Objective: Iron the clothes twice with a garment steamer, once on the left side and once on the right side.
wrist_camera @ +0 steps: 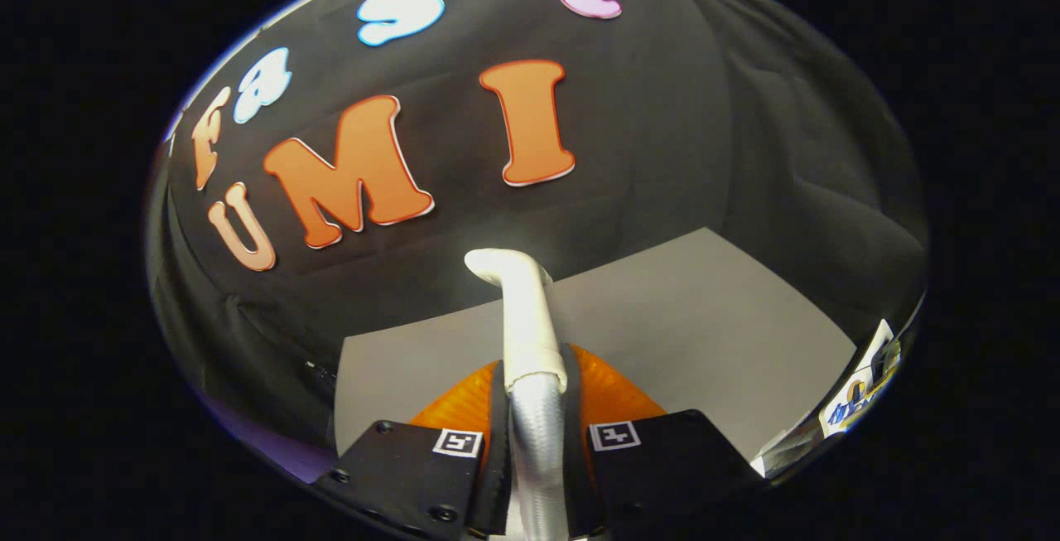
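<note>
Meanwhile, I am holding the garment steamer (530, 342) upright over the grey table (704, 317), both fingers of the gripper (537, 450) pressing on its silvery handle.

I am gripping the steamer low on the handle, where the ribbed silver section is running between the fingers (497, 441); the white neck is rising just ahead of them and curving over at its nozzle toward the booth's black wall, and an orange body is showing behind the fingers. Judging by its build, the handle is stiff and smooth plastic, liable to twist in a loose hold, so a firm squeeze on the ribbed part looks safest. No garment is appearing ahead of the nozzle.
</note>
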`<state>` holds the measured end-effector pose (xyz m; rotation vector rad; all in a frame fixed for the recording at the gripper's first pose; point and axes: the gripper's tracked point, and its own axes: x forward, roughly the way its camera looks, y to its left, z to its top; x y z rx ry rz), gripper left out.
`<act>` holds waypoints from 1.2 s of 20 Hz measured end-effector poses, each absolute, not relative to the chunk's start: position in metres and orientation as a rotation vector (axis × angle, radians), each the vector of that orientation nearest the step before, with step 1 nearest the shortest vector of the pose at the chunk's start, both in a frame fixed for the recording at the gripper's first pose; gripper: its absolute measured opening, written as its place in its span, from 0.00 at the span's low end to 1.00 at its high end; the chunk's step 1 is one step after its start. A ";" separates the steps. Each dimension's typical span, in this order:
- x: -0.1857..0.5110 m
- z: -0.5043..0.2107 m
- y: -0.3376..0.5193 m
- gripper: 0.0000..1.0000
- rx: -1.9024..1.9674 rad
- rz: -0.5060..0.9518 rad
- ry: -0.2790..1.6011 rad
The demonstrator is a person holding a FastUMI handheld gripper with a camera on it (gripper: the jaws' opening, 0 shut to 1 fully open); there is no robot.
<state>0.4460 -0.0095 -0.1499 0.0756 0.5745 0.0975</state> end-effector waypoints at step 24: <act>0.050 0.019 0.108 0.33 0.130 -0.081 0.110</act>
